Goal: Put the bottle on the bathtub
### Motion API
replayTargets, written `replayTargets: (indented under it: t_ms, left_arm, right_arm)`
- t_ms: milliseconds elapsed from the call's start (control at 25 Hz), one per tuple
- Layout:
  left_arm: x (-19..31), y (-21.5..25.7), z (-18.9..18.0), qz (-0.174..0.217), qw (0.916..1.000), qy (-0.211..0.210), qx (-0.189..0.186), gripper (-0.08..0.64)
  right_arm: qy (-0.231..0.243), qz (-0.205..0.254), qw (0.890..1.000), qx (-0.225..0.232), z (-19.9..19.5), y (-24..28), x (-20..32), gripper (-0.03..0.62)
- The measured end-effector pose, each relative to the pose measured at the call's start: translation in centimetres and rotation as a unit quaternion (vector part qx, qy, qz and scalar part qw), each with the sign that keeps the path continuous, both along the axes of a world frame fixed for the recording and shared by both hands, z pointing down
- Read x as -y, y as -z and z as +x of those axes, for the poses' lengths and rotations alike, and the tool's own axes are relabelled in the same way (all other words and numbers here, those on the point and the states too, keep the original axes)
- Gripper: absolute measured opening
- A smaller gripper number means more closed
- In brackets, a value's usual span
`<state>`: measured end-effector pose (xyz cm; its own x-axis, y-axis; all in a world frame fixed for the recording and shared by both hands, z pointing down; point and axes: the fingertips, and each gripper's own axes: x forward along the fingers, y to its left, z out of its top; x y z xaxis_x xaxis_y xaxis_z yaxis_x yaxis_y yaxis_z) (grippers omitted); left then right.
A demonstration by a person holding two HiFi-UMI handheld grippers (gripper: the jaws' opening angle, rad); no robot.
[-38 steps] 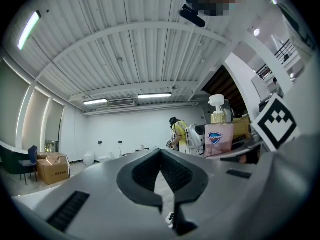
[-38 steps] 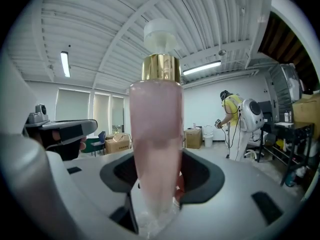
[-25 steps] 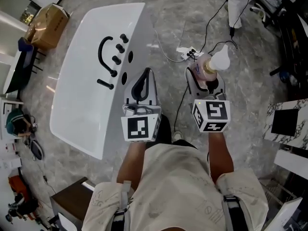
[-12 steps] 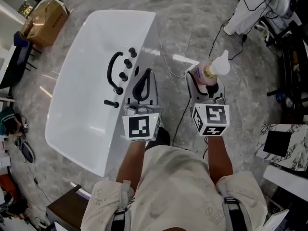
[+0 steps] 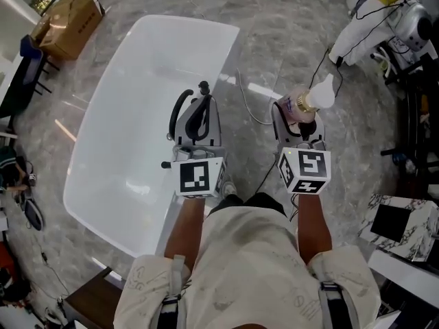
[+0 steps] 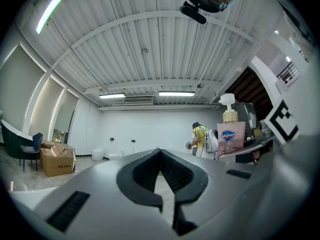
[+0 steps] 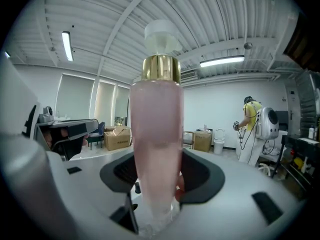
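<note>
The bottle, pale pink with a gold collar and a white pump head, stands upright between the jaws of the right tongs, which are closed on its lower body. In the right gripper view the bottle fills the middle of the picture, with the dark pads of the right tongs pressed against it on both sides, and its base sits deep in the throat of the jaws. In the head view the bottle is over the grey marble floor, to the right of the white bathtub and clear of its rim, touching nothing but the tongs. A white cable runs across the floor between the tub and the bottle. The left tongs are held beside the right pair, over the tub's near right rim, right by the black faucet fittings mounted there. In the left gripper view the left tongs have their jaws drawn together at the tips with nothing between them, and the bottle shows off to the right, label facing that camera.
</note>
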<state>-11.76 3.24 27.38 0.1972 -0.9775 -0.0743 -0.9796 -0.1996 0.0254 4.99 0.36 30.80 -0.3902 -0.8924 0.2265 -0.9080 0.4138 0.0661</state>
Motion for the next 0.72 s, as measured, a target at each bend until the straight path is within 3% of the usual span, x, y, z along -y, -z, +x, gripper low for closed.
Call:
replayTargets:
  t_ms: [400,720]
  left_arm:
    - [5.5,-0.7,-1.8,-0.002,0.9998,0.018,0.009,0.002]
    - [15.9,0.3,-0.6,0.004,0.9982,0.044,0.041,0.002]
  right_arm:
    - [0.011,-0.002,1.000,0.013,-1.5,-1.2,6.5,0.215]
    - [0.016,-0.002,0.999,0.045,0.6,-1.6,18.1,0.215]
